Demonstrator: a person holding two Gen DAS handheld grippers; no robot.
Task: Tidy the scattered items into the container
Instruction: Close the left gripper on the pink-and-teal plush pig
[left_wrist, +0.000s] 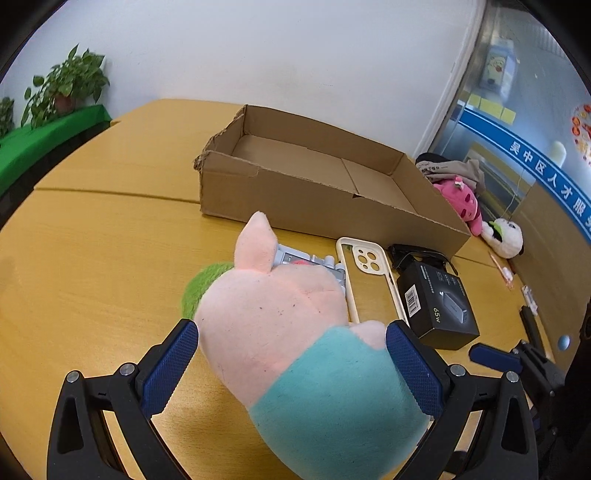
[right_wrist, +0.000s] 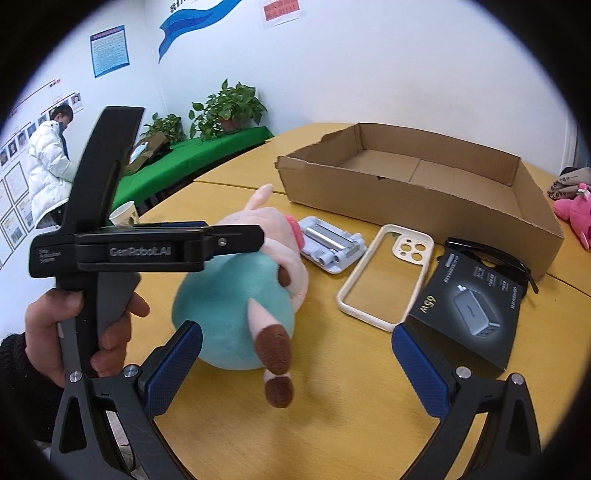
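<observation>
A pink plush pig in a teal shirt (left_wrist: 280, 321) (right_wrist: 236, 310) lies on the yellow table. My left gripper (left_wrist: 291, 365) stands wide open around its body, one blue pad on each side; from the right wrist view it (right_wrist: 236, 236) reaches over the pig from the left. My right gripper (right_wrist: 295, 369) is open just short of the pig's brown feet, holding nothing, and shows at the edge of the left wrist view (left_wrist: 495, 356). The open cardboard box (left_wrist: 295, 199) (right_wrist: 406, 206) stands behind. A cream phone case (left_wrist: 364, 258) (right_wrist: 410, 251), a black charger box (left_wrist: 439, 306) (right_wrist: 476, 314) and a grey stand (left_wrist: 295, 256) (right_wrist: 328, 243) lie between.
Black sunglasses (right_wrist: 491, 258) lie against the box's front wall. A pink plush (left_wrist: 461, 199) and a panda plush (left_wrist: 506, 236) sit beyond the box's right end. A paper cup (right_wrist: 125, 216) stands at the table's left edge. A person in a white coat (right_wrist: 48, 173) stands far left.
</observation>
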